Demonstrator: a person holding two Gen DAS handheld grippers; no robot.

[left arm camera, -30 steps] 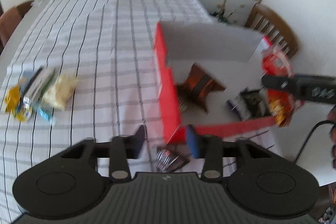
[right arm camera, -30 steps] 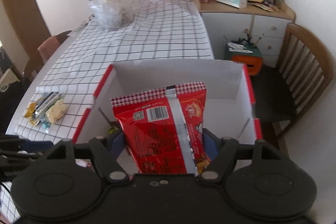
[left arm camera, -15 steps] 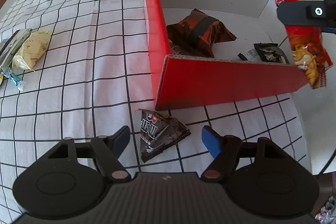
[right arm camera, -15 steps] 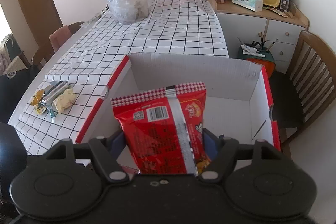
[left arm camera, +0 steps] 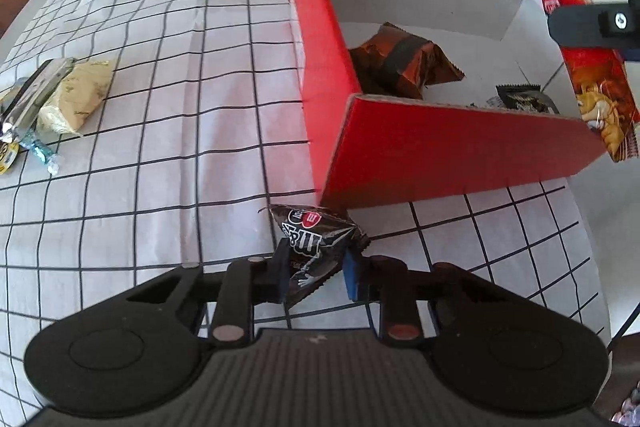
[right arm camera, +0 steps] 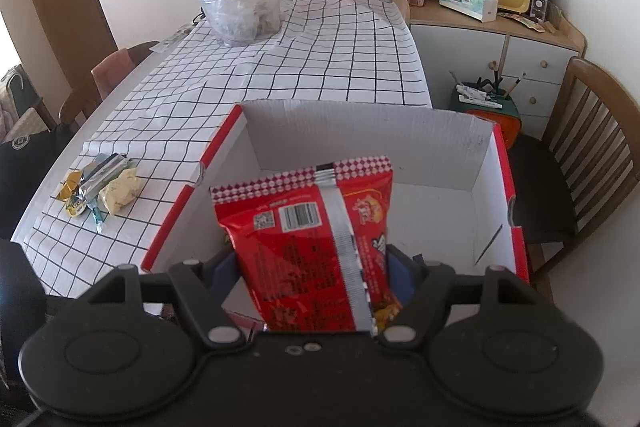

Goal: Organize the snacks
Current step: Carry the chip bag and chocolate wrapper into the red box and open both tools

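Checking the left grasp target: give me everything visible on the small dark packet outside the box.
The small dark packet is a glossy, crinkled brown-black foil pouch, roughly triangular, with white lettering, a red mark near its top and a white cartoon hand printed low down. It lies on the checked tablecloth, just in front of the red box near its corner, far tip about at the wall. The left gripper has just been closing; its pads now pinch the packet's near end. It looks sealed.
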